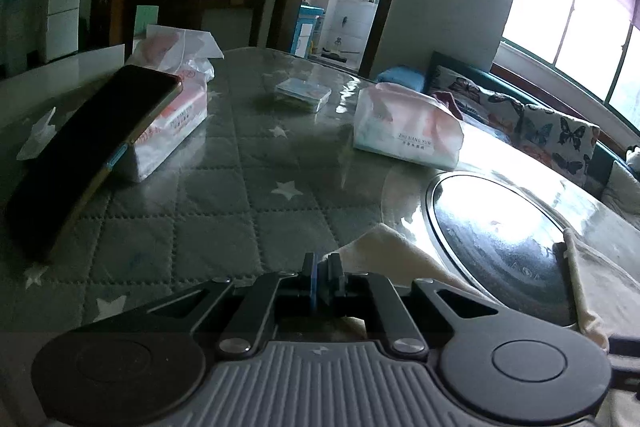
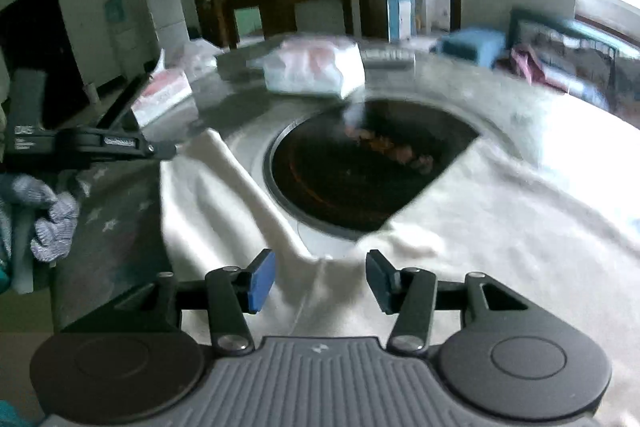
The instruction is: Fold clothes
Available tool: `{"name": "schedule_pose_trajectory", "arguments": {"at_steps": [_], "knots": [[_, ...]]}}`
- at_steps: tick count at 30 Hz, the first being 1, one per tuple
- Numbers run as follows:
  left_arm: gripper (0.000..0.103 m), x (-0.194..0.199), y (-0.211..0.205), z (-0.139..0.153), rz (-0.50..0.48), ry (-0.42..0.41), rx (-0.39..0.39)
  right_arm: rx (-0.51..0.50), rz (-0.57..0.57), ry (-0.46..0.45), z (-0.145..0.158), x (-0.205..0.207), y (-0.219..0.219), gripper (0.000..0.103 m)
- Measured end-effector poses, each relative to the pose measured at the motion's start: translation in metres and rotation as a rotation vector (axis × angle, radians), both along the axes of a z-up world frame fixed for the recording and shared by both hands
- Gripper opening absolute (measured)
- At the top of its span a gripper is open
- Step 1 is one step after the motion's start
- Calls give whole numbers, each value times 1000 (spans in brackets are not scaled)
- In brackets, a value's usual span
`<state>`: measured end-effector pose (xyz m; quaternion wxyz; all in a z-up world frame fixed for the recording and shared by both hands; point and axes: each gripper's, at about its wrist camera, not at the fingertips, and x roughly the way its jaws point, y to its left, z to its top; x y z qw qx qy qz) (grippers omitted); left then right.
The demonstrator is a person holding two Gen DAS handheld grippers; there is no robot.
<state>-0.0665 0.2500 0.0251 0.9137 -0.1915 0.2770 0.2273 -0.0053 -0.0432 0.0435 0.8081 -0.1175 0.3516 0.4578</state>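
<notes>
- Jaws on the left gripper [image 1: 322, 277] are pressed together, pinching a corner of the cream garment [image 1: 394, 253]; jaws on the right gripper [image 2: 322, 281] stand wide apart above the same cloth, touching nothing.
- From the left wrist view, going left to right: a dark phone [image 1: 86, 151] leans tilted against a tissue pack [image 1: 170, 129] on a quilted grey tablecloth [image 1: 224, 195] printed with white stars.
- Further back near the middle lies a small flat packet [image 1: 303, 94]; its contents cannot be made out.
- Right of that sits a second soft tissue pack [image 1: 408, 129].
- At the right, a round dark hob [image 1: 502, 239] is set into the table, with cream cloth draped along its near and right edges.
- From the right wrist view, which is blurred: the left gripper's dark body reaches in from the left edge, with a hand in a knitted glove [image 2: 52, 223] below it.
- Cream garment spreads across the table from centre to right, partly covering the hob's rim.
</notes>
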Motion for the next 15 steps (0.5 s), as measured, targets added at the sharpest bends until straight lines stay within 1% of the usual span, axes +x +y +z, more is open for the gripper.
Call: {"name": "schedule_pose_trajectory", "arguments": {"at_steps": [2, 3, 5, 7, 8, 10, 11, 13, 15], "knots": [[6, 1, 1, 0, 1, 2, -8, -4, 26, -5, -4, 0, 3, 54], [9, 1, 1, 1, 1, 3, -13, -9, 42, -11, -3, -2, 4, 54], [10, 2, 1, 1, 1, 4, -22, -4, 57, -20, 5, -5, 1, 53], [11, -1, 0, 3, -1, 2, -35, -6, 46, -42, 15, -5, -10, 51], [12, -3, -1, 4, -3, 1, -41, -14, 34, -53, 20, -5, -17, 51], [25, -6, -4, 5, -8, -1, -65, -54, 7, -62, 24, -7, -34, 50], [29, -8, -6, 5, -12, -2, -82, -74, -7, -66, 26, -9, -43, 50], [30, -12, -9, 5, -19, -6, -115, -114, -33, -75, 29, -12, -60, 49], [30, -16, -16, 5, -19, -10, -134, -141, -29, -82, 27, -27, -74, 48]]}}
